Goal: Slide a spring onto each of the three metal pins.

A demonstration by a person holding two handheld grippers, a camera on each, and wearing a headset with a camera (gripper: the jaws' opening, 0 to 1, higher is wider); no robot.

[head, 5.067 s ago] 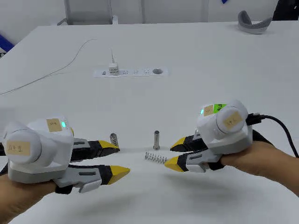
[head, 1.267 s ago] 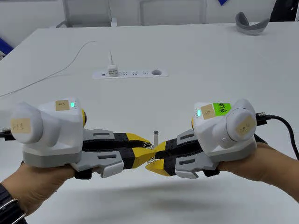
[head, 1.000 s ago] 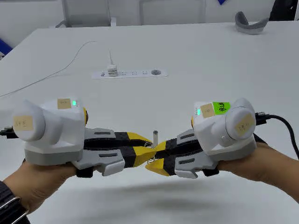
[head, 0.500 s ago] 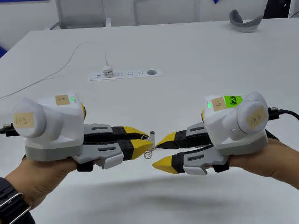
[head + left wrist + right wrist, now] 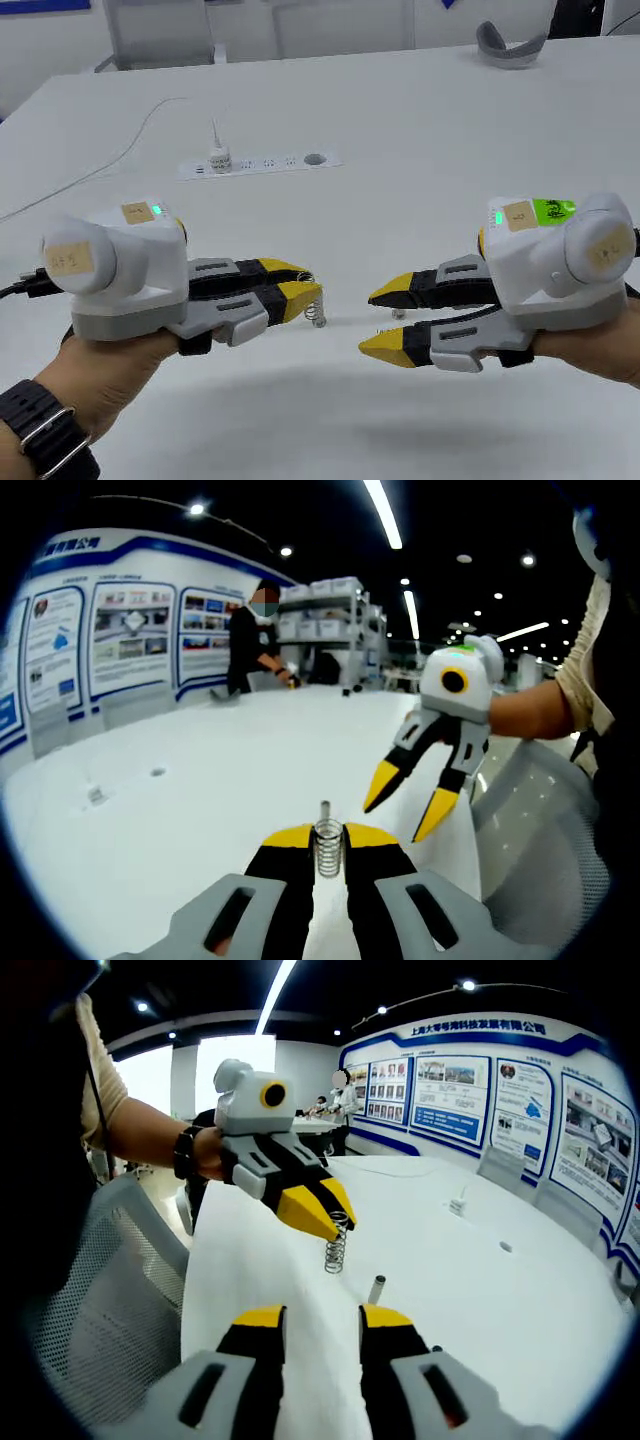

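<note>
My left gripper [image 5: 310, 283] is shut on a small coil spring [image 5: 316, 306], which hangs from its yellow tips just above the white table [image 5: 400, 180]. In the left gripper view the spring [image 5: 328, 846] stands upright between the jaws, with a bare metal pin [image 5: 324, 810] right behind it. My right gripper [image 5: 370, 321] is open and holds nothing, a short way to the right. The pin [image 5: 398, 313] shows between its jaws. The right gripper view has the pin [image 5: 378, 1289] upright ahead of the right gripper [image 5: 322, 1317], with the left gripper [image 5: 325, 1215] and the spring [image 5: 337, 1243] beyond.
A white power strip [image 5: 262, 162] with a plug [image 5: 218, 158] and a thin cable [image 5: 100, 170] lies farther back on the table. A grey curved object [image 5: 505, 45] rests at the far right corner. A person [image 5: 250, 635] stands far behind.
A second ago both grippers met tip to tip at the spring by the pin. The right gripper has opened and drawn back to the right; the left one keeps the spring.
</note>
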